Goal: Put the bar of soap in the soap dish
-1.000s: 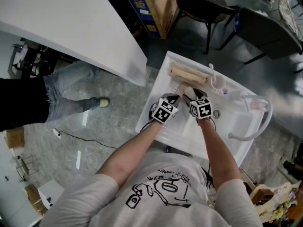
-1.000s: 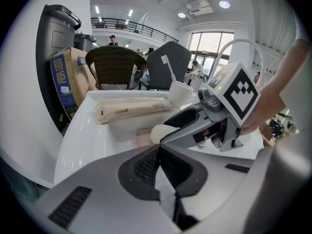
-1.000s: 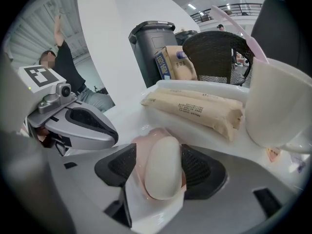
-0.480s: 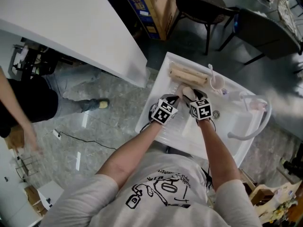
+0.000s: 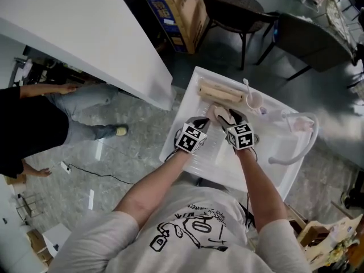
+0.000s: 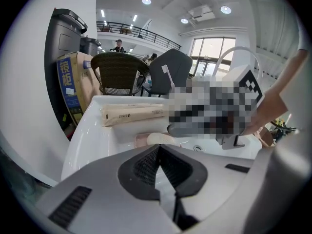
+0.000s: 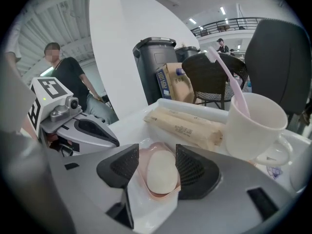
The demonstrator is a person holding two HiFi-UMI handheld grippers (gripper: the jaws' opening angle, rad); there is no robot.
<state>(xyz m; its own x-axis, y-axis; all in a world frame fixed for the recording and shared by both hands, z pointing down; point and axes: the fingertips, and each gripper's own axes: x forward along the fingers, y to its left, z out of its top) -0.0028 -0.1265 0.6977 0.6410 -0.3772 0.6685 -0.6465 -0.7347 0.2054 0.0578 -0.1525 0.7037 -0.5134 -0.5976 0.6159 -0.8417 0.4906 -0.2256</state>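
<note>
A pale oval bar of soap (image 7: 162, 175) lies in the pink soap dish (image 7: 158, 196) on the white sink's ledge (image 5: 177, 134). My right gripper (image 7: 157, 162) hovers just above it with one jaw on each side of the dish. The jaws are closing slightly, but the pads stay clear of the soap. In the head view the soap dish (image 5: 218, 113) shows just ahead of both grippers. My left gripper (image 6: 158, 152) is shut and empty, pointing at the soap (image 6: 161, 139) from the left. In the head view the left gripper (image 5: 200, 124) stands beside the right gripper (image 5: 228, 117).
A paper-wrapped roll (image 5: 220, 92) lies along the sink's far rim. A white cup (image 5: 254, 100) with a pink toothbrush (image 7: 229, 79) stands right of it. The curved faucet (image 5: 296, 148) is at the right. A cardboard box (image 5: 169, 9) and chairs stand beyond. A person (image 5: 34, 124) stands at the left.
My right gripper has lifted a little above the soap dish, leaving the soap in it. The left gripper has stayed put. The person at the left has shifted.
</note>
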